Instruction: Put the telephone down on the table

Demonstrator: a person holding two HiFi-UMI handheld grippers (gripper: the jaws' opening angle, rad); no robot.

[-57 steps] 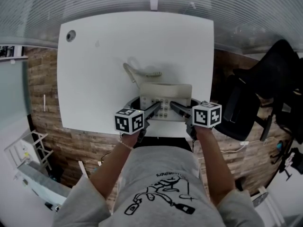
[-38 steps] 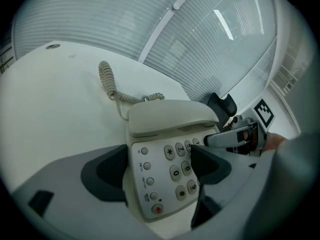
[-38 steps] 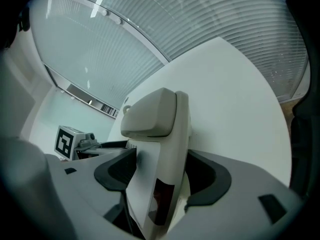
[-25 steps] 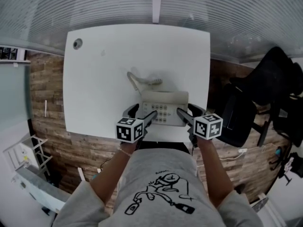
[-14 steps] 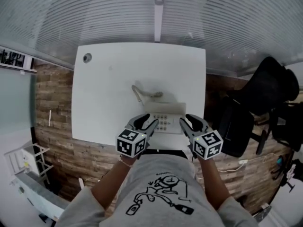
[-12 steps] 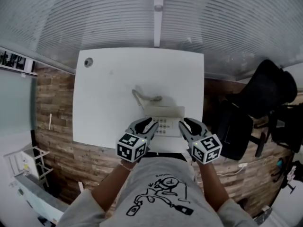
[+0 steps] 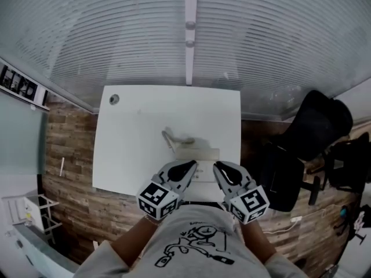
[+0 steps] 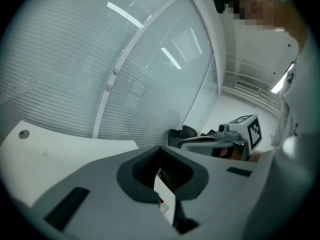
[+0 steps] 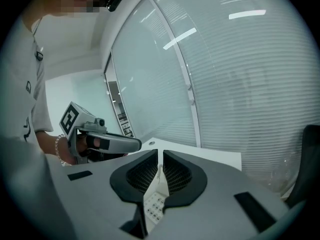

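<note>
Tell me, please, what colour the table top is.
White. The table shows best in the head view.
</note>
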